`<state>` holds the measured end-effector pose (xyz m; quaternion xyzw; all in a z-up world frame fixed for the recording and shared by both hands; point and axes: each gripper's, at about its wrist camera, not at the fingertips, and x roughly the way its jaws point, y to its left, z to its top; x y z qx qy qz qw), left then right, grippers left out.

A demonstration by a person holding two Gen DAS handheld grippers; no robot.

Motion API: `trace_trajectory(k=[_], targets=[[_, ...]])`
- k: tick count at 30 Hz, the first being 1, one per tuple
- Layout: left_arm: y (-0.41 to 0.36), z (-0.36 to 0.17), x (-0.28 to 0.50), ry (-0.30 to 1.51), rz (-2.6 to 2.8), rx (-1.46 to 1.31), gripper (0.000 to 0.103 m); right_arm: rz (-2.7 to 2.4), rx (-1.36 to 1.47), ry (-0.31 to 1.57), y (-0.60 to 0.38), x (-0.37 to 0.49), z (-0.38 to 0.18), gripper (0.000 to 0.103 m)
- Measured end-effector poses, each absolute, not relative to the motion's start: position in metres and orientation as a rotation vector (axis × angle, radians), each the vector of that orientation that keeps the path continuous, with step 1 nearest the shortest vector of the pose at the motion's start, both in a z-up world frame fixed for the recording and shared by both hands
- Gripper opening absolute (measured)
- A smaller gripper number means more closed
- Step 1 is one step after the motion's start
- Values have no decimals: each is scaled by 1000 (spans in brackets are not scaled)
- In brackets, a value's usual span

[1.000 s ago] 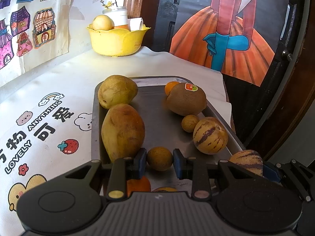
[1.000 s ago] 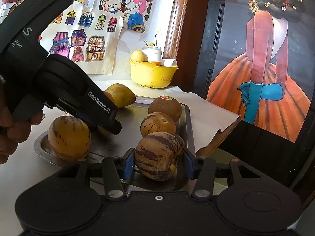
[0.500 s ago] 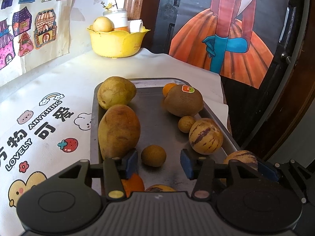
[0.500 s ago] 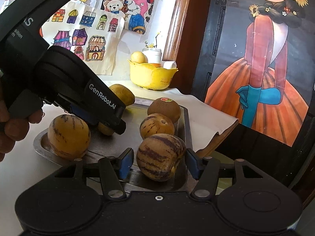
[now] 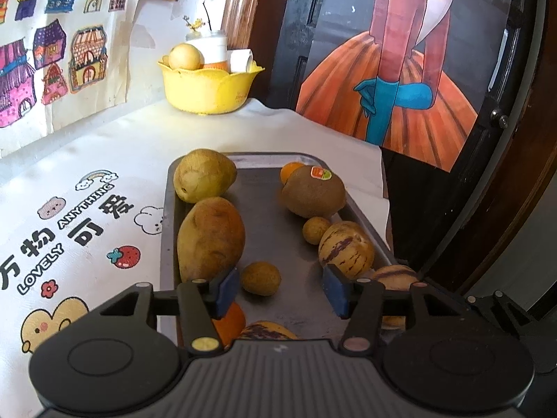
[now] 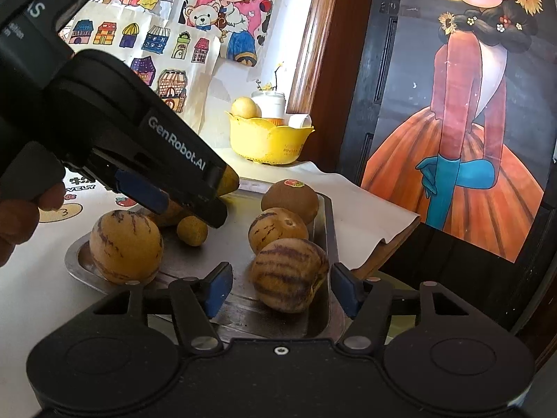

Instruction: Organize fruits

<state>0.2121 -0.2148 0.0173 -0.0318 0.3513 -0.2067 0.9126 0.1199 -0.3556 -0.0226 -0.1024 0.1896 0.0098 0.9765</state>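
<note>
A metal tray (image 5: 278, 188) on the white cloth holds several fruits: a mango (image 5: 209, 237), a pear (image 5: 203, 176), a kiwi (image 5: 313, 191), striped pepino melons (image 5: 346, 249) and small round brown fruits. My left gripper (image 5: 282, 287) is open, with one small brown fruit (image 5: 261, 278) lying loose on the tray between its fingers. My right gripper (image 6: 282, 291) is open around a striped melon (image 6: 289, 275) that rests in the tray's near corner (image 6: 323, 327). The left gripper body (image 6: 139, 160) shows in the right wrist view.
A yellow bowl (image 5: 209, 87) with a round fruit and a white jar stands at the back of the table. The table's right edge (image 5: 383, 188) drops off next to the tray. Drawings hang on the wall.
Both grippers have opened. The left let go of the small brown fruit and the right let go of the striped melon; both fruits now lie on the tray. Both grippers drew back slightly.
</note>
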Motion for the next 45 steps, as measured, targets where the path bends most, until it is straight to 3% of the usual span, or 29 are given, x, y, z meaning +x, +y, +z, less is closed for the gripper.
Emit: trace_trajectory(k=[6, 10, 20, 31, 45], targets=[[-207, 24, 203, 683, -401, -76, 66, 23, -201, 370, -355, 117, -19, 69], [-201, 27, 197, 657, -372, -86, 80, 28, -196, 364, -354, 116, -16, 73], [-185, 34, 187, 598, -283, -99, 102, 29, -173, 344, -353, 111, -8, 87], [-165, 39, 172, 558, -150, -59, 102, 11, -122, 334, -351, 104, 0, 102], [-123, 34, 141, 547, -103, -134, 103, 0, -80, 300, -342, 87, 16, 102]])
